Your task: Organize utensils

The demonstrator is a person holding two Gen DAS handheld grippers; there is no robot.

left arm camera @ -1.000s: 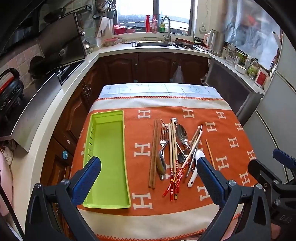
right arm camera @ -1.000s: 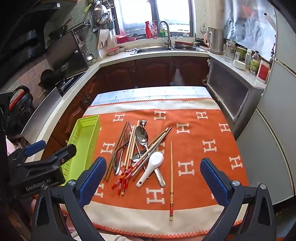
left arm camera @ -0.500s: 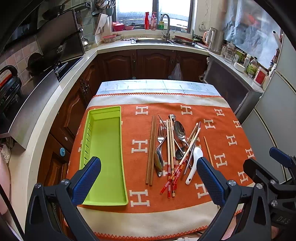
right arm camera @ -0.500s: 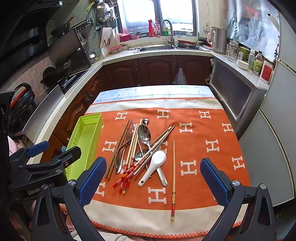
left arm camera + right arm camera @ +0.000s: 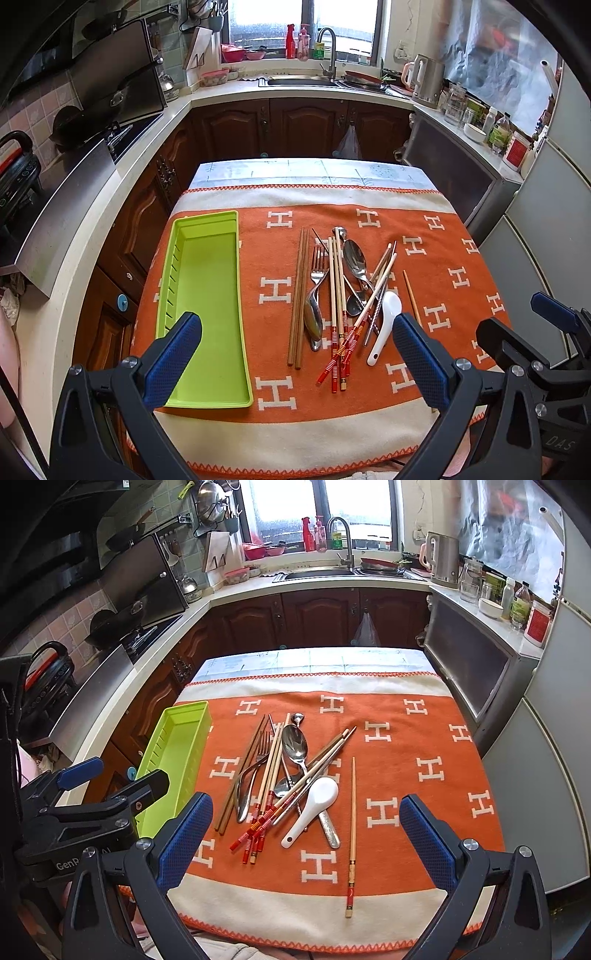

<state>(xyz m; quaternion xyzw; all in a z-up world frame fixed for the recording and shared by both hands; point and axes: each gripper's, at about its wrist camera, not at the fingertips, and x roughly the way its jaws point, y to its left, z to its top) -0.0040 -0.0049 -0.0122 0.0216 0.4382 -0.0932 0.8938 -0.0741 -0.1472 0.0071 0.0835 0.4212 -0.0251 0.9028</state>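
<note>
Both the left gripper (image 5: 295,350) and the right gripper (image 5: 306,830) have fingers spread wide, holding nothing, above the spoons and chopsticks (image 5: 288,775) beside the green tray (image 5: 207,306).

Both wrist cameras sit high at the worktop's (image 5: 369,428) near edge, looking toward 12 o'clock and down between their own spread jaws. The left view stands toward 9 o'clock, the right toward 3. Both share the utensil pile (image 5: 343,295) (image 5: 291,775) and green tray (image 5: 207,295) (image 5: 173,760).
</note>
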